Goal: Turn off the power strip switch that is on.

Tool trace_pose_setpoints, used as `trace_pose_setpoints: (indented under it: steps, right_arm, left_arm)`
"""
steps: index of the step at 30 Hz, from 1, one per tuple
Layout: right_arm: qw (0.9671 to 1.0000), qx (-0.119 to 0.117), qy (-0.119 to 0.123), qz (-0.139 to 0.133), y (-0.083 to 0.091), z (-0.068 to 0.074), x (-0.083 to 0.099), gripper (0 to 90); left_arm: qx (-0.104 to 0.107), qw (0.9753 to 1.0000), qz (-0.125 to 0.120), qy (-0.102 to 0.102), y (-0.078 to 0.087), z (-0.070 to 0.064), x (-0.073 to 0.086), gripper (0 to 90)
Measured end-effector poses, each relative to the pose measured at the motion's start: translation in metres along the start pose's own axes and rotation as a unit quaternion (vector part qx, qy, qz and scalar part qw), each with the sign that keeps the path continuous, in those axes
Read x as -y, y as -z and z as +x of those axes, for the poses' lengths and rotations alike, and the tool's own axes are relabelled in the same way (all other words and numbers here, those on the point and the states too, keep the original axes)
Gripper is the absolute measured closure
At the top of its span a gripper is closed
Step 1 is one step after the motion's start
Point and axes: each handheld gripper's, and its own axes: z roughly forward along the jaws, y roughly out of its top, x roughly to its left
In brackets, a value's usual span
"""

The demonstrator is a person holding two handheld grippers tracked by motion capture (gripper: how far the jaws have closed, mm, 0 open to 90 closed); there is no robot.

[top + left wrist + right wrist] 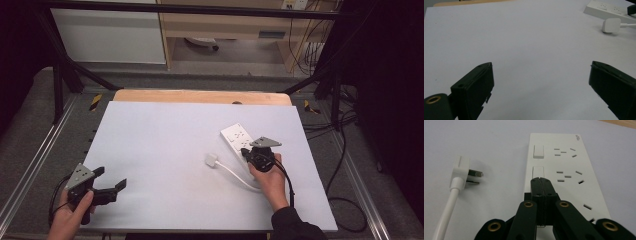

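A: Pale worktop [165,150] on a framed rig. From the high view, the power strip [239,138] lies right of centre, long axis running away and leftward, with the right hand-held gripper [248,151] at its near end.

B: And the left hand-held gripper [111,183]?

A: Well apart — its own view shows jaws wide, holding nothing.

B: Right gripper view?

A: Jaws pressed together over the strip [564,167], tips at the near rocker switch [538,173] — plug [461,171] loose beside it.
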Motion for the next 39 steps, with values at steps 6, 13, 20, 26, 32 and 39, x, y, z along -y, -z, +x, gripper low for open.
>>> trace_pose_setpoints:
  steps: [6,13,20,26,32,39]
  right_arm:
    - [1.0,0.0,-0.001,0.0,-0.0006,0.0003,0.0002,90.0]
    - [1.0,0.0,0.002,0.002,-0.0019,0.0007,0.0004,90.0]
    - [1.0,0.0,0.002,0.002,-0.0019,0.0006,0.0005,90.0]
    - [1.0,0.0,0.002,0.002,-0.0019,0.0006,0.0005,90.0]
    - [1.0,0.0,0.005,0.002,-0.0019,0.0007,0.0004,90.0]
    - [1.0,-0.006,0.003,-0.008,-0.0007,0.0018,0.0002,90.0]
  left_arm:
    - [0.0,1.0,0.0,0.0,0.0,0.0,0.0,5.8]
    - [0.0,1.0,0.0,0.0,0.0001,0.0001,0.0,5.8]
    - [0.0,1.0,0.0,-0.001,0.0001,0.0,0.0,5.8]
    - [-0.001,1.0,-0.001,0.0,0.0005,-0.0001,-0.0002,5.8]
    - [0.0,1.0,-0.001,-0.001,0.0007,-0.0001,-0.0004,5.8]
    - [0.001,1.0,-0.001,-0.001,0.0006,-0.0002,-0.0003,5.8]
